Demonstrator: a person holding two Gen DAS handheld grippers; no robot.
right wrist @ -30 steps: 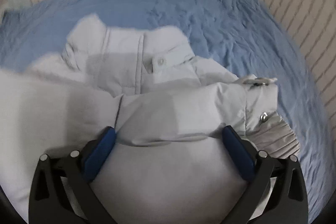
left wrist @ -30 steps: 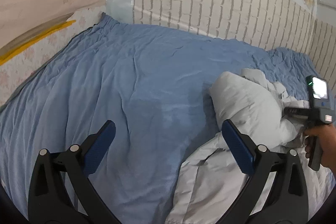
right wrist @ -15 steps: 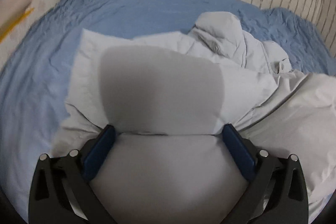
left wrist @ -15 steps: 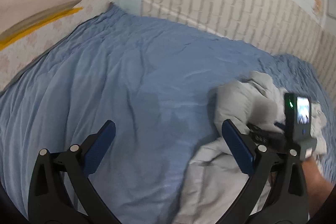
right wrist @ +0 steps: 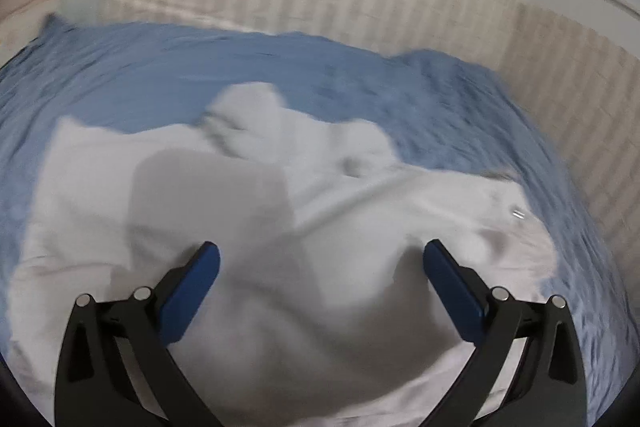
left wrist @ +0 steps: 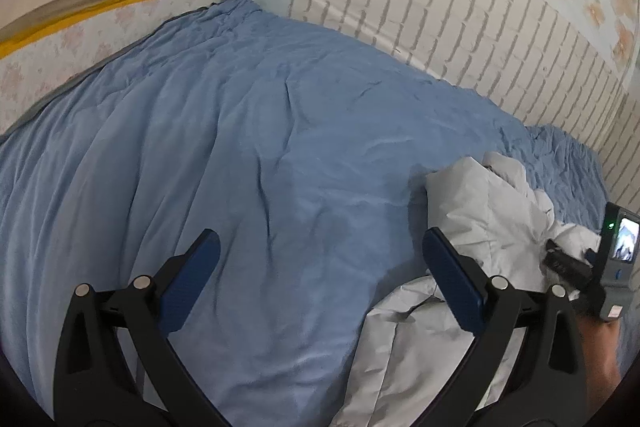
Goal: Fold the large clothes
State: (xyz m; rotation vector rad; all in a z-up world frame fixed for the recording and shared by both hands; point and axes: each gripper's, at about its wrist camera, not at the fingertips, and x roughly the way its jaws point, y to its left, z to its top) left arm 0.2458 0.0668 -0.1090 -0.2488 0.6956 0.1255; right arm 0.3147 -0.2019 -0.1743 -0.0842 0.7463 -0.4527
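A pale grey padded jacket [left wrist: 476, 223] lies crumpled on the blue bedsheet [left wrist: 240, 155], at the right of the left wrist view. My left gripper [left wrist: 320, 267] hangs open above bare sheet, just left of the jacket, with nothing between its fingers. In the blurred right wrist view the jacket [right wrist: 280, 227] fills the lower middle, and my right gripper [right wrist: 320, 275] stands open over it with nothing in its grasp. The right-hand tool with its lit screen [left wrist: 618, 267] shows at the far right, held by a hand.
A white brick-pattern wall [left wrist: 460, 27] runs along the far side of the bed. A floral sheet with a yellow stripe [left wrist: 80, 23] lies at the upper left. The left half of the blue sheet lies bare.
The right gripper has lifted and swung over the jacket, its view now blurred. The left gripper has drawn back slightly, with the jacket lower right in its view.
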